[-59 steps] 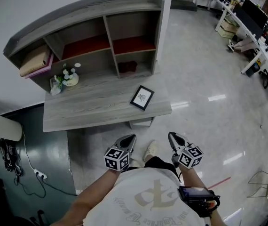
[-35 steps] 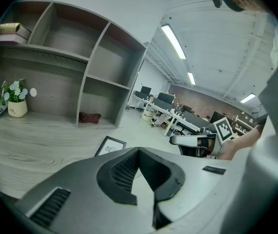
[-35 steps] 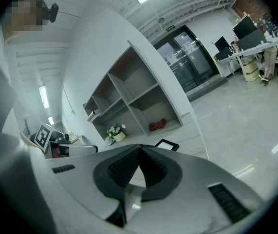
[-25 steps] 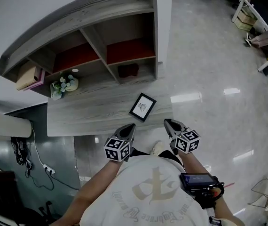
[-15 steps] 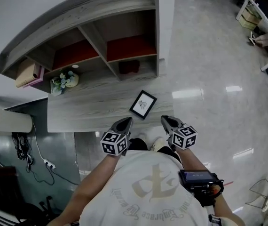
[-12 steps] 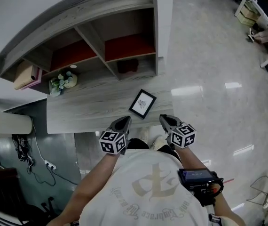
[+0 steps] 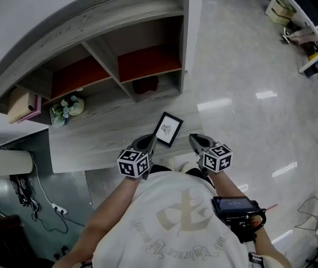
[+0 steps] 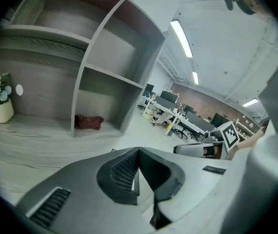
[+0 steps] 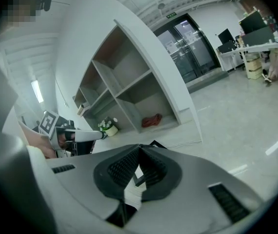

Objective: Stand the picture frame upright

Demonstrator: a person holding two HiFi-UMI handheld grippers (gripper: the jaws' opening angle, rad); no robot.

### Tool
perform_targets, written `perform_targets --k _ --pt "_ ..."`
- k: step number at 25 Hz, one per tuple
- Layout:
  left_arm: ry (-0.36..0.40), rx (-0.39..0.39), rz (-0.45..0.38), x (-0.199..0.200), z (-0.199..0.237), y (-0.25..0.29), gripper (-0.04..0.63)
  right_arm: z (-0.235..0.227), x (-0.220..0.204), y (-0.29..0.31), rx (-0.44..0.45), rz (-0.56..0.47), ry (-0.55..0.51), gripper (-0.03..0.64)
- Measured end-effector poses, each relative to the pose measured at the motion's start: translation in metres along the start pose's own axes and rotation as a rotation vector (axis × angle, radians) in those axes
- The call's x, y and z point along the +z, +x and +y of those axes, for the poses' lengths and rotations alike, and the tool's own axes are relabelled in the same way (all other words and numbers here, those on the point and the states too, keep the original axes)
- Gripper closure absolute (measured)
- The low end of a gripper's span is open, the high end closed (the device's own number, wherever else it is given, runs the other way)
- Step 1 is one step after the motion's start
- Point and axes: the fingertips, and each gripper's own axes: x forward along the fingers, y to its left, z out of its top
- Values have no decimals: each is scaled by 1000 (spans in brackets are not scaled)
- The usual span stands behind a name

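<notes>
Jaws on the left gripper (image 7: 149, 140) are pressed together with nothing in them, and its tip is just beside the near left corner of the picture frame (image 7: 168, 129). That frame looks to lie flat, face up, close to the near right edge of the grey desk (image 7: 86, 141). The right gripper (image 7: 194, 139), also closed and empty, sits just right of it. The frame seems light and stiff, probably glass-fronted, so fragile and a bit slippery. The best bet is pinching the black border at a side edge. Any back stand is hidden, and both gripper views catch barely a corner of it.
</notes>
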Motion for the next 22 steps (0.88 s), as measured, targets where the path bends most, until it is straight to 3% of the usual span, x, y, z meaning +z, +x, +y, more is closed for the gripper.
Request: perform_targets --k 12,22 --pt "40 -121 91 -10 29 28 583 -11 -8 20 -155 9 59 612" --pt "43 -181 221 -44 43 41 581 -9 -30 46 -139 28 164 611"
